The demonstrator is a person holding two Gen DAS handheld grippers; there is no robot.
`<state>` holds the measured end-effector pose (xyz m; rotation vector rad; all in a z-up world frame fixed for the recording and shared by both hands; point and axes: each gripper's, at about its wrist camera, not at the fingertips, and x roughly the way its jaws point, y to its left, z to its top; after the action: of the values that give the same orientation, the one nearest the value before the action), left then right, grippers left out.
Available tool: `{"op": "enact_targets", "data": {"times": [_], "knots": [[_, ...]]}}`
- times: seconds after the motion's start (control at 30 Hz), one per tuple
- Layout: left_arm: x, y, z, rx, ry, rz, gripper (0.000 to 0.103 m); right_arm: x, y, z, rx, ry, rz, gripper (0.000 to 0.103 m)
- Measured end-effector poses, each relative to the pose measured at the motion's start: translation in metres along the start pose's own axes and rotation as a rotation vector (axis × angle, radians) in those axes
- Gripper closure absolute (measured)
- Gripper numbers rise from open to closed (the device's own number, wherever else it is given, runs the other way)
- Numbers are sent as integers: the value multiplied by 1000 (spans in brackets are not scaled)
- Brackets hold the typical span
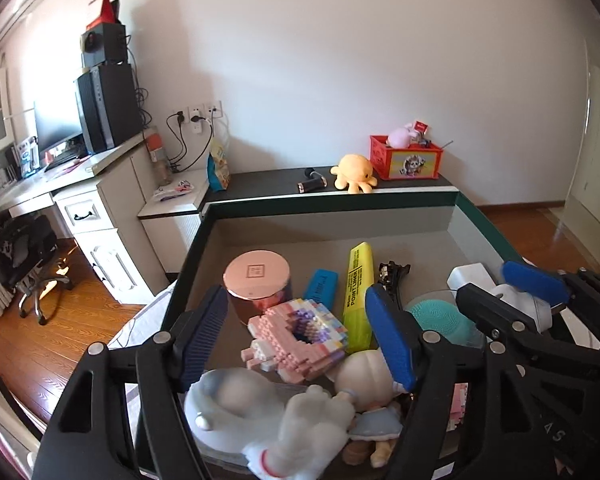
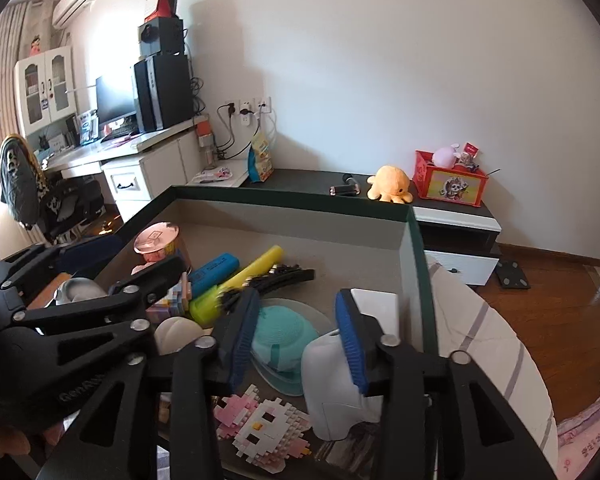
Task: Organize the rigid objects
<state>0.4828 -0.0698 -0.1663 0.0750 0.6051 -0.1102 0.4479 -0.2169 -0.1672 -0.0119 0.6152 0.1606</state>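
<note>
A green-rimmed box holds a rose-gold round tin, a blue case, a yellow highlighter, a black hair clip, a teal silicone brush and a white adapter. My left gripper stands open over a pink brick model, with a pale doll figure just below; its pads touch nothing. My right gripper is open over the teal brush and a white device. A pink-and-white brick cat lies near the front.
Behind the box, a dark cabinet top carries an orange octopus plush, a red crate and a black cylinder. A desk with a computer tower and an office chair stand left. Wooden floor lies on both sides.
</note>
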Motion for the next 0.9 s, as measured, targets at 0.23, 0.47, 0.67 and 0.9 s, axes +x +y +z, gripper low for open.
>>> {"op": "enact_targets", "data": {"times": [0.23, 0.47, 0.67, 0.9], "knots": [[-9, 11, 0, -19, -40, 50, 8, -13, -6, 1, 13, -69, -56, 19], [-23, 23, -5, -34, -56, 45, 0, -17, -5, 2, -3, -78, -88, 0], [-52, 28, -11, -42, -63, 55, 0, -39, 1, 4, -19, -96, -109, 0], [-89, 28, -22, -66, -61, 12, 0, -78, 9, -7, -5, -91, -116, 0]]}}
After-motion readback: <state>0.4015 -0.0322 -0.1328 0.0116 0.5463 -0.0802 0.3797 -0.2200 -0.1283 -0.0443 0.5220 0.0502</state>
